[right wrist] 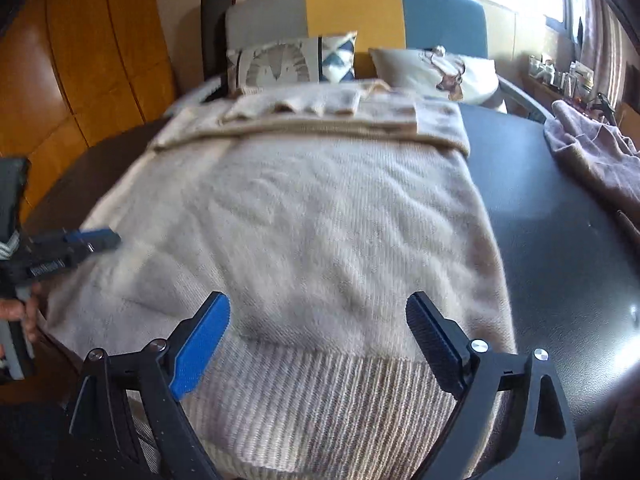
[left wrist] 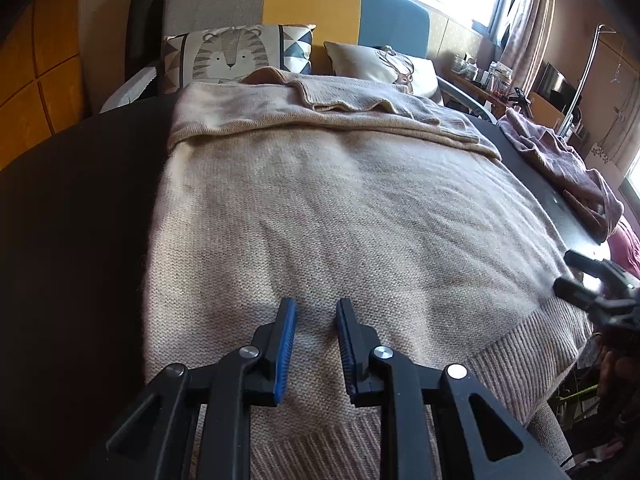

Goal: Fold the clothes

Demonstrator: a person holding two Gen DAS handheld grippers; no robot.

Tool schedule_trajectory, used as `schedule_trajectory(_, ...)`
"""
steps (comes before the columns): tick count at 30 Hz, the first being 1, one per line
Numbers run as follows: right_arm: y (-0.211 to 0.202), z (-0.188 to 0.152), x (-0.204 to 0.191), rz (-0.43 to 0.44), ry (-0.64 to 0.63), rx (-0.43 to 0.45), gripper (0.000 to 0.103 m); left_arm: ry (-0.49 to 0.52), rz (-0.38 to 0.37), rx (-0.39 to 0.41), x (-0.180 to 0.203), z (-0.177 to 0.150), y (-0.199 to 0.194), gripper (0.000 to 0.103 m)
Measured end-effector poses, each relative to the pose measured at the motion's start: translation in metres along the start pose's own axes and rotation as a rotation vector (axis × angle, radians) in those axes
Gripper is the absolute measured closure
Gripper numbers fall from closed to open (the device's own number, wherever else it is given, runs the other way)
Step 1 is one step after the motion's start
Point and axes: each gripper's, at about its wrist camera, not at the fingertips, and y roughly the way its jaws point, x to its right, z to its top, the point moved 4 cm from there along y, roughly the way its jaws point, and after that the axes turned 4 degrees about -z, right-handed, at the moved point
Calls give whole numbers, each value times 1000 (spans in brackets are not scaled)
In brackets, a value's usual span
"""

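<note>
One beige sweater (right wrist: pixel 288 220) flat on my dark counter (right wrist: pixel 552 216); left claw (left wrist: pixel 316 308) narrow, empty; right claw (right wrist: pixel 318 312) wide, empty, over ribbed hem (right wrist: pixel 320 400).

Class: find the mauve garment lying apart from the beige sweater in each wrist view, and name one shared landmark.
Left wrist: mauve garment at right edge, mid-height, on the dark table.
Right wrist: upper right corner.
Shared landmark: yellow headboard panel.

text: none legible | only candidate: small white marking on the body of the left gripper (right wrist: pixel 94 242), at the left of the right gripper's view | status: too blurred to read | brands, numbers, signs: none seen
</note>
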Motion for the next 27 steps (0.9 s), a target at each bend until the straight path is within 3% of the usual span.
schedule_trajectory(5, -1, -14, -1, -10, -67, 16, 11, 17, -2, 3, -1, -4, 0, 82)
schedule_trajectory(16, -2, -20, -1, -24, -45, 43, 9, 18, 6, 7, -6, -4, -1, 82)
schedule_trajectory(19, -5, -12, 0, -48, -31, 10, 9, 11, 5, 5, -6, -5, -1, 82)
schedule_trajectory(23, -24, 1, -7, -50, -36, 98, 9, -2, 12, 8, -6, -7, -8, 82)
schedule_trajectory(27, 0, -8, -10, -64, -66, -7, 9, 27, 3, 9, -1, -13, -9, 82)
